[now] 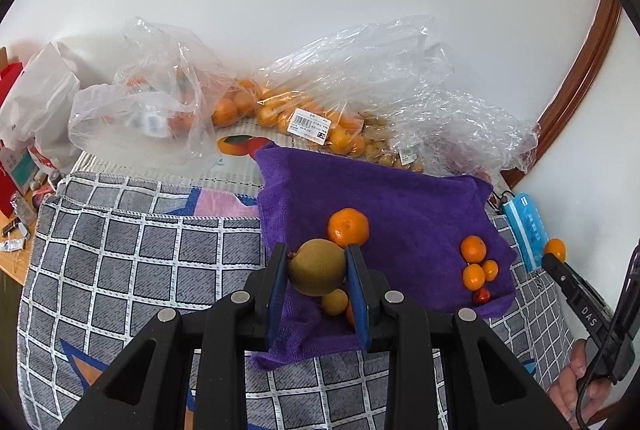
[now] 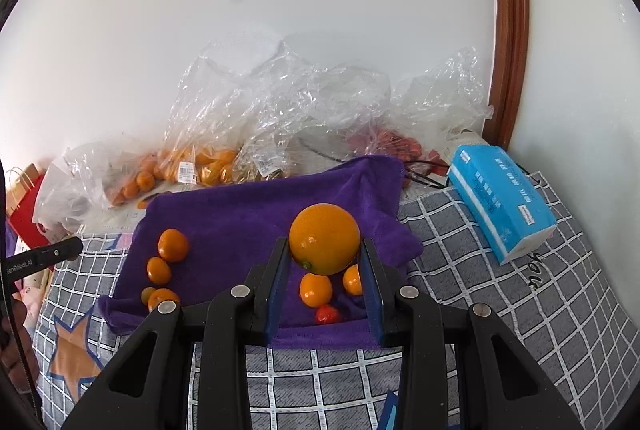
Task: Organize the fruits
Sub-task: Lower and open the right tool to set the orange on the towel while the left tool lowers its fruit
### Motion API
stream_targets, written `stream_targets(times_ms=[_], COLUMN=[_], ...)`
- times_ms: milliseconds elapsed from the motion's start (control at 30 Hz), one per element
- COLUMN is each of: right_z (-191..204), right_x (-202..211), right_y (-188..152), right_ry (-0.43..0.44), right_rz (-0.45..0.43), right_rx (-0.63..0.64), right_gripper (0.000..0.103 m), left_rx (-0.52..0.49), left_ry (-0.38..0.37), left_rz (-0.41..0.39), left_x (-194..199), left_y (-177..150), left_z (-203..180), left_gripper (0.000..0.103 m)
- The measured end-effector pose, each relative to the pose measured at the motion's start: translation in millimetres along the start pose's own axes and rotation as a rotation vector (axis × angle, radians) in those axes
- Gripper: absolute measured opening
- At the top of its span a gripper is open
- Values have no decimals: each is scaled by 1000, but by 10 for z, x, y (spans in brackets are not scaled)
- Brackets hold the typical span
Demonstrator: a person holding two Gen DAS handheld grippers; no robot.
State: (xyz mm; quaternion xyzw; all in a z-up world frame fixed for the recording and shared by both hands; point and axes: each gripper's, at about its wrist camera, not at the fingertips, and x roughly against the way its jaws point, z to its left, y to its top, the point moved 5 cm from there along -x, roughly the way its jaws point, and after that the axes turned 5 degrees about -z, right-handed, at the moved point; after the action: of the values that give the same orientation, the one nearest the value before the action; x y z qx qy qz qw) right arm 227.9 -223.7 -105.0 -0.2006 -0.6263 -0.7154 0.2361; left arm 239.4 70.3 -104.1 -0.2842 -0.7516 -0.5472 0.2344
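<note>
My left gripper (image 1: pixel 318 262) is shut on a brownish-green pear (image 1: pixel 317 267), held above the purple cloth (image 1: pixel 400 198). An orange mandarin (image 1: pixel 348 227) lies on the cloth just beyond it, and a small yellow fruit (image 1: pixel 334 302) lies under the jaws. My right gripper (image 2: pixel 324 250) is shut on a large orange (image 2: pixel 324 238) over the same purple cloth (image 2: pixel 240 214). Below it lie two small mandarins (image 2: pixel 316 289) and a small red fruit (image 2: pixel 327 314). Further mandarins (image 2: pixel 173 244) rest at the cloth's left side. The right gripper (image 1: pixel 556 262) also shows at the left wrist view's right edge.
Clear plastic bags of oranges (image 1: pixel 304 118) and other fruit (image 2: pixel 396 144) line the wall behind the cloth. A blue tissue pack (image 2: pixel 500 202) lies right of the cloth on the grey checked blanket (image 1: pixel 140 250). A white bag and red boxes (image 1: pixel 16 134) stand far left.
</note>
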Motion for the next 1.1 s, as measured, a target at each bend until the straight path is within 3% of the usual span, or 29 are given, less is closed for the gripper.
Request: stream_targets(times_ms=[533, 1100], right_z=[306, 291], right_x=[-753, -657], right_y=[-657, -679], right_ry=[110, 144], right_rz=[205, 191], right_rx=[20, 41], right_gripper=[34, 35], left_rx=[-16, -24], left_ry=[-15, -120], left_rz=[41, 136], left_x=[-354, -826], left_y=[-50, -253], left_z=[-26, -424], left_gripper=[27, 27])
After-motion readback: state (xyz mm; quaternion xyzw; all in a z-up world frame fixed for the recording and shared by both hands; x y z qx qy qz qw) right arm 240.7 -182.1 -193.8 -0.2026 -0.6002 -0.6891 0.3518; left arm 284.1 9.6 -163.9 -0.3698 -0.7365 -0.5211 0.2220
